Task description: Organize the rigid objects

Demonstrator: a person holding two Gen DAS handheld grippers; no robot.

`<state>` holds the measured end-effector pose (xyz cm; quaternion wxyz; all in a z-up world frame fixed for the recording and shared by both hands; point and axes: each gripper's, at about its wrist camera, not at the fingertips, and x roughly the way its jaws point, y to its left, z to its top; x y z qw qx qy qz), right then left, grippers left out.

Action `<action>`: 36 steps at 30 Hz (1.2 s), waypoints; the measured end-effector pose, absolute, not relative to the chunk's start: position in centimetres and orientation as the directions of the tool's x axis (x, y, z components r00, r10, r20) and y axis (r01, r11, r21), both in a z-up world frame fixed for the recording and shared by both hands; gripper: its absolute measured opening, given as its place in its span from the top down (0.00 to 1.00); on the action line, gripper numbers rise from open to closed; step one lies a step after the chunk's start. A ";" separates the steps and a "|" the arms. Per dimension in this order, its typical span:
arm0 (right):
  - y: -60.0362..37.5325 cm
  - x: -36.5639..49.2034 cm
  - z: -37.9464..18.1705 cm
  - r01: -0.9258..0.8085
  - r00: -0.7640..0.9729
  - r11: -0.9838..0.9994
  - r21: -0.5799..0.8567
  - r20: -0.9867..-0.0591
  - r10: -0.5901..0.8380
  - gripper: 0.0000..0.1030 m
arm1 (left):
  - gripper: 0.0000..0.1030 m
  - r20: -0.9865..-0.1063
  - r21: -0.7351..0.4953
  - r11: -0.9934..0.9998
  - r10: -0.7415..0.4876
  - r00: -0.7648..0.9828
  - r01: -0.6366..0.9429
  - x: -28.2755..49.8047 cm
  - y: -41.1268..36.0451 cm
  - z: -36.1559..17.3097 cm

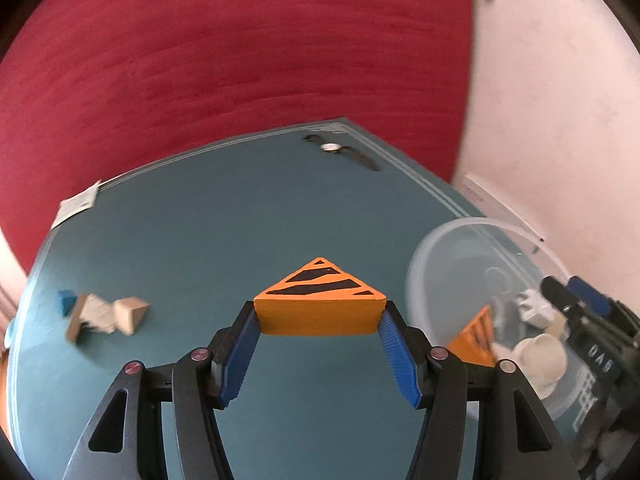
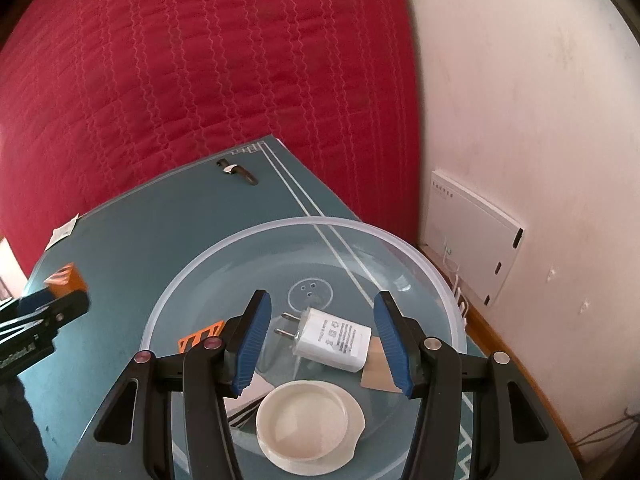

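My left gripper (image 1: pixel 319 320) is shut on an orange triangular block with black stripes (image 1: pixel 320 300), held above the teal table (image 1: pixel 224 208). It also shows in the right wrist view (image 2: pixel 66 278). My right gripper (image 2: pixel 320 340) is open and empty above a clear plastic bowl (image 2: pixel 192 276). In the bowl lie a white charger plug (image 2: pixel 332 338), a cream round lid (image 2: pixel 306 428) and another orange striped block (image 2: pixel 198 340). The bowl also shows in the left wrist view (image 1: pixel 444 248), to the right of the held block.
Several wooden blocks and a blue piece (image 1: pixel 106 314) lie at the table's left. A wristwatch (image 1: pixel 340 150) lies at the far edge. A paper tag (image 1: pixel 76 204) sits on the far left corner. A red quilt (image 2: pixel 200 80) and a white wall (image 2: pixel 540 120) lie behind.
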<state>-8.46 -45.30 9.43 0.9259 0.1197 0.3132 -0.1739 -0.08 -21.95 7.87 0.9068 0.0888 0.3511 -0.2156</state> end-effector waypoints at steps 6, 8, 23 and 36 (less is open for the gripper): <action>-45.5 -8.7 9.4 0.412 0.739 0.906 0.094 -0.617 -0.272 0.47 | 0.39 -0.671 0.007 0.854 -0.382 0.636 0.520 -0.2 -25.3 8.2; -45.8 -8.8 9.4 0.423 0.732 0.902 0.086 -0.619 -0.284 0.47 | 0.39 -0.670 0.016 0.841 -0.393 0.630 0.541 -0.2 -26.5 8.2; -47.2 -8.9 9.4 0.469 0.707 0.881 0.060 -0.624 -0.334 0.47 | 0.08 -0.664 0.025 0.800 -0.435 0.608 0.599 -0.4 -29.8 7.3; -46.6 -8.8 9.4 0.456 0.713 0.889 0.049 -0.618 -0.331 0.47 | 0.08 -0.658 0.009 0.824 -0.422 0.624 0.566 -1.6 -27.9 7.0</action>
